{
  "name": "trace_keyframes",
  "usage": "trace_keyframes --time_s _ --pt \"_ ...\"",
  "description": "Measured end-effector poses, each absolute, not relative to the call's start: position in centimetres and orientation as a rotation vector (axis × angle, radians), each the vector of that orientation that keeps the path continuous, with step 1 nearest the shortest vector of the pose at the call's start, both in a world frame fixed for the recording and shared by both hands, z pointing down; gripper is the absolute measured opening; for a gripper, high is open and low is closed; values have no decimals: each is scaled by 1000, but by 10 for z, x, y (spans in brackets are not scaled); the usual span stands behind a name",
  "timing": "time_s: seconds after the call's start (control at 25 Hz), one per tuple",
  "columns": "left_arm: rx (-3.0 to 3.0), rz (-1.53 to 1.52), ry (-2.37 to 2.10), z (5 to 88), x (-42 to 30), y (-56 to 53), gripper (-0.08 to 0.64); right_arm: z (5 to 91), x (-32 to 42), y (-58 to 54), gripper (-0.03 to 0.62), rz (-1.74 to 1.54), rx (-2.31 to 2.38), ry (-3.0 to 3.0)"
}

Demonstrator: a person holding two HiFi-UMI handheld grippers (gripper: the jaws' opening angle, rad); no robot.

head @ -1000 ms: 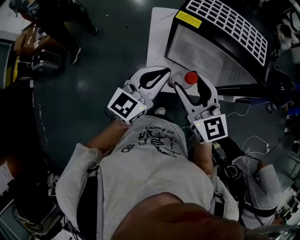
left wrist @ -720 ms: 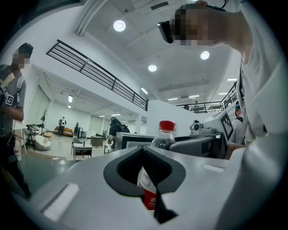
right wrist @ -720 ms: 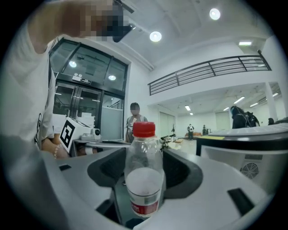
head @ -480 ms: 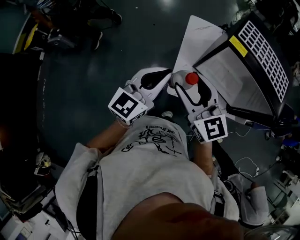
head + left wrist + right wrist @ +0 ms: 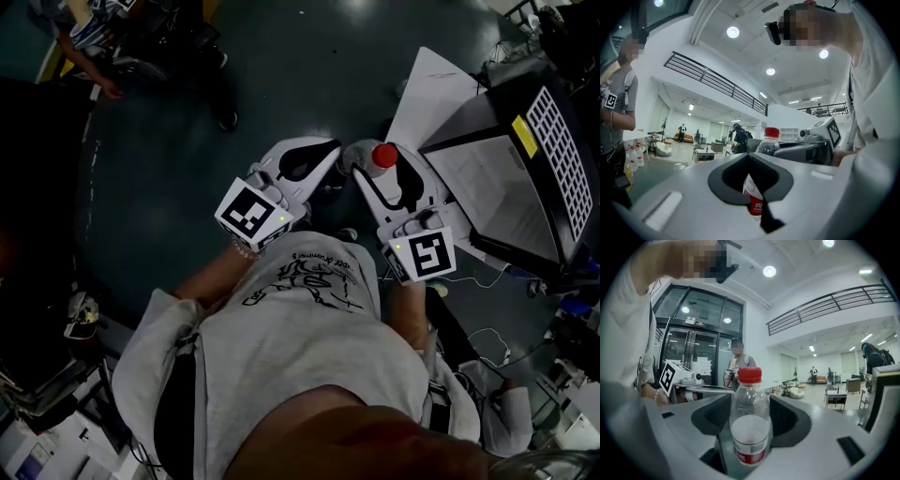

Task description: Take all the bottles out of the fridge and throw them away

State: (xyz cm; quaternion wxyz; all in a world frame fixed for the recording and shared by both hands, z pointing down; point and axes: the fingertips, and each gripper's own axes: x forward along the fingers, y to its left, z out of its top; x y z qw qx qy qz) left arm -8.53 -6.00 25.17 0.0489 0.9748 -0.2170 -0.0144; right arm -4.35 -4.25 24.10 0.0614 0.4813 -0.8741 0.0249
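Red-capped bottle (image 5: 382, 156) stays in right claw (image 5: 749, 432) while fridge (image 5: 525, 178) slides right.

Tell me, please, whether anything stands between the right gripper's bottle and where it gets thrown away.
No bin shows in any view, so I cannot tell; the right gripper grips the bottle upright.

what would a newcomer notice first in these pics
A clear plastic bottle with a red cap stands upright, clamped in the right gripper, at the centre of the right gripper view. In the head view the left gripper sits beside it, jaws together and empty, with a black grille-faced appliance at far right.
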Motion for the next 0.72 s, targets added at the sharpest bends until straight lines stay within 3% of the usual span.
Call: trace_keyframes --time_s 0.72 --pt "2891 0 -793 290 -112 -95 8 274 -60 -78 265 90 1333 -2640"
